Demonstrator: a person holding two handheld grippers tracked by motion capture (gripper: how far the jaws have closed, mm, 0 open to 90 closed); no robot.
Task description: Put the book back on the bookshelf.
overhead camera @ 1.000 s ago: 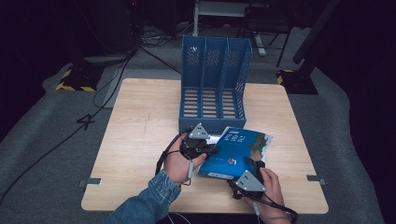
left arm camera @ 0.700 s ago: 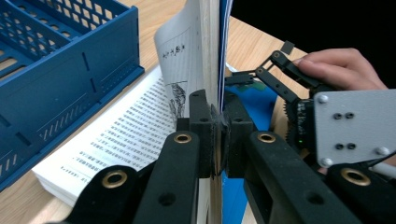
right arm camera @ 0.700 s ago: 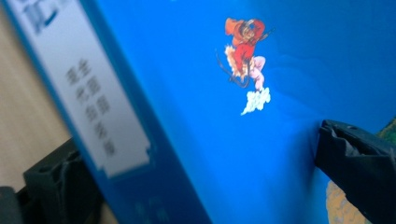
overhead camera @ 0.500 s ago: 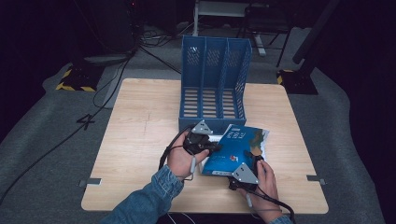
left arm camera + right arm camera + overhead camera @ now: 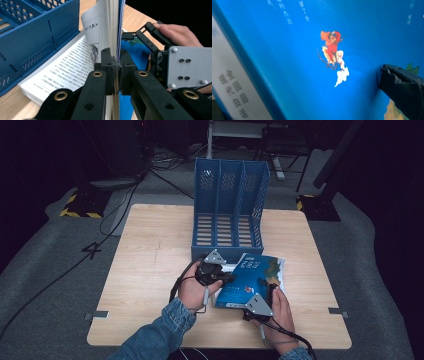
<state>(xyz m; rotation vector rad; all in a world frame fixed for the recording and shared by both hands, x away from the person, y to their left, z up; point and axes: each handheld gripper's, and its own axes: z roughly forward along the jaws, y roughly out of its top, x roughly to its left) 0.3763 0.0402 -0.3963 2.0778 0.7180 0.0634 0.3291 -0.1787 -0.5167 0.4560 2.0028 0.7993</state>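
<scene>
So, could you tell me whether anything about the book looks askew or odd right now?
Yes: the blue book has split open. The left gripper pinches only its cover and a few leaves upright, while the rest of the pages lie fanned on the table against the blue file rack.
</scene>
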